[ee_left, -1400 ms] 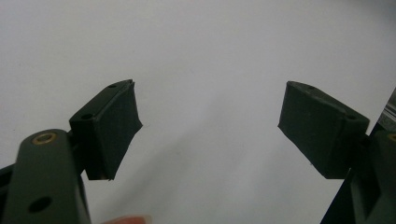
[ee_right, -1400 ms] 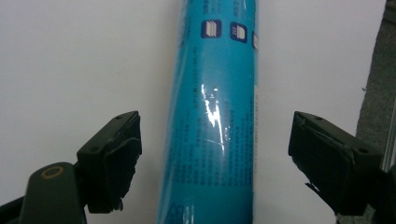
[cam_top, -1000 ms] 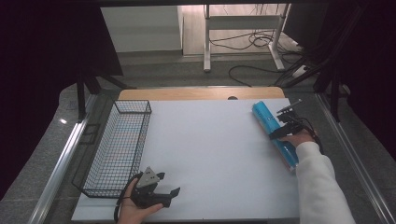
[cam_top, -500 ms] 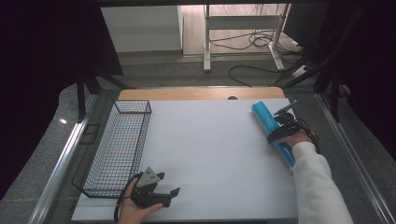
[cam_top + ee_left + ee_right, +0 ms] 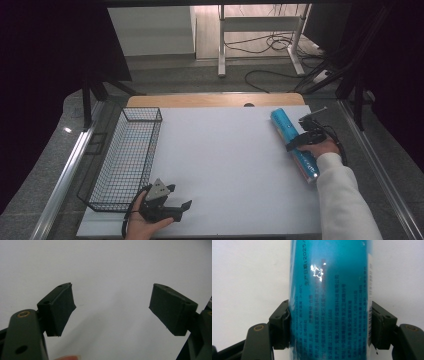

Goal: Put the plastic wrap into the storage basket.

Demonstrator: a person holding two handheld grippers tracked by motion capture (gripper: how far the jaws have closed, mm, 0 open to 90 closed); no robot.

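Note:
A long blue cylinder with printed text lies on the white tabletop at the right, running from the far side toward the front edge. My right gripper is shut on it near its middle. In the right gripper view both pads press the sides of the blue cylinder, which sits between the jaws of the right gripper. My left gripper rests in a hand at the front left of the table. Its jaws stand apart with nothing between them, over bare white surface in the left gripper view.
A black wire basket stands along the left edge of the table, just beyond the left gripper. A wooden strip runs along the table's far edge. Metal rails flank both sides, and cables lie on the floor behind.
The right hand has settled slightly onto the blue cylinder and its jaws have closed around it. The left gripper has stayed where it was.

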